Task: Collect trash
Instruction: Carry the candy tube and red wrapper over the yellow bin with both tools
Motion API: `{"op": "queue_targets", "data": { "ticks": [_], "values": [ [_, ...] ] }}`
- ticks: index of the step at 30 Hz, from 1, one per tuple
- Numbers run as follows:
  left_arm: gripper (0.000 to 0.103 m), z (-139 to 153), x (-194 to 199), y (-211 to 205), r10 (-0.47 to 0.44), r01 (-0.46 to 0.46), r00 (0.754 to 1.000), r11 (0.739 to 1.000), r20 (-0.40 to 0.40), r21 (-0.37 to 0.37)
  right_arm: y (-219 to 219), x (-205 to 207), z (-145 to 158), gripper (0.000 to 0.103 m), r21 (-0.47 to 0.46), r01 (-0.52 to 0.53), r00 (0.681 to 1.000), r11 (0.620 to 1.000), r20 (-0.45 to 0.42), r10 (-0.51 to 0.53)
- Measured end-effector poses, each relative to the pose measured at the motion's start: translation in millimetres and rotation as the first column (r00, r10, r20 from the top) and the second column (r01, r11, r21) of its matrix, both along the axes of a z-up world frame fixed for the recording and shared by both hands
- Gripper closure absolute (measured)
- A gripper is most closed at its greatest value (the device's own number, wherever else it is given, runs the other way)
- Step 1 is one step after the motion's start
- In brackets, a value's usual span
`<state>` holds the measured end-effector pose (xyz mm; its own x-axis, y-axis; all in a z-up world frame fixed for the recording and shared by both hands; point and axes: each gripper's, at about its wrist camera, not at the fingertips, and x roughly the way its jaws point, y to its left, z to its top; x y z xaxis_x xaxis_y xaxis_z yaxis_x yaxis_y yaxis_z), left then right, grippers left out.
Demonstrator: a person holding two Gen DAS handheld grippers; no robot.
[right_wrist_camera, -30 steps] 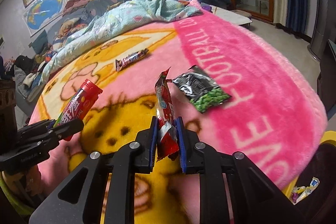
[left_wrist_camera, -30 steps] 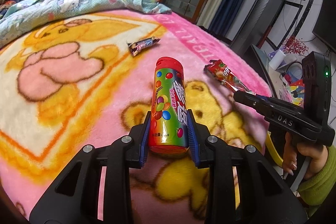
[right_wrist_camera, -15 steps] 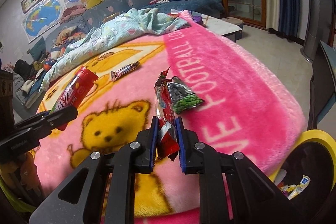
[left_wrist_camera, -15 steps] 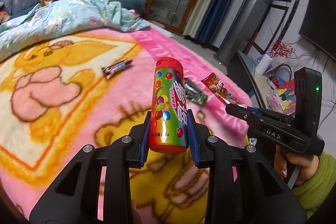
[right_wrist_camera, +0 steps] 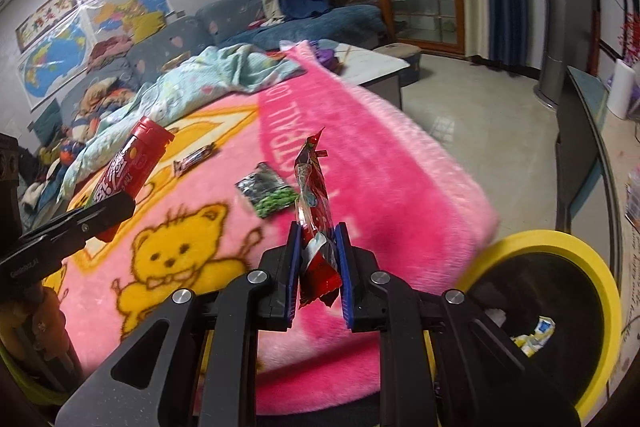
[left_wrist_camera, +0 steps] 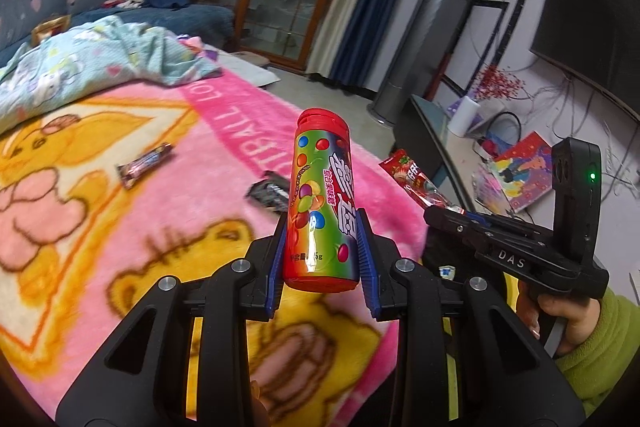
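The left tongs (left_wrist_camera: pixel 322 253) are clamped on an upright candy tube (left_wrist_camera: pixel 321 201), held above the pink blanket (left_wrist_camera: pixel 100 227). The right tongs (right_wrist_camera: pixel 319 265) pinch a red wrapper (right_wrist_camera: pixel 314 195) upright over the blanket edge. Only the right view shows the yellow-rimmed trash bin (right_wrist_camera: pixel 600 291) just beside, with scraps inside. Farther off on the blanket lie a green-pea packet (right_wrist_camera: pixel 269 194) and a chocolate bar (left_wrist_camera: pixel 145 165).
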<state>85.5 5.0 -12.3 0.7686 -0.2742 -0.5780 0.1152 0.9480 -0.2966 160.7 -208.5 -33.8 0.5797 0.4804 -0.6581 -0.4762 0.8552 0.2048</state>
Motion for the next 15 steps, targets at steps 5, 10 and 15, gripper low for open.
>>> {"op": "queue_targets", "data": {
  "ticks": [5,10,15],
  "values": [
    [0.079,3,8,-19,-0.044,0.044,0.999,0.999,0.011,0.006,-20,-1,5,0.087,0.012,0.042,0.999,0.999,0.008,-0.042],
    [0.079,6,15,-36,-0.081,0.081,0.996,0.997,0.019,0.01,-40,-4,8,0.086,0.02,0.081,0.997,0.997,0.012,-0.081],
    [0.079,8,20,-56,-0.127,0.127,0.991,0.992,0.028,0.015,-62,-7,11,0.086,0.032,0.126,0.992,0.992,0.016,-0.126]
  ]
}}
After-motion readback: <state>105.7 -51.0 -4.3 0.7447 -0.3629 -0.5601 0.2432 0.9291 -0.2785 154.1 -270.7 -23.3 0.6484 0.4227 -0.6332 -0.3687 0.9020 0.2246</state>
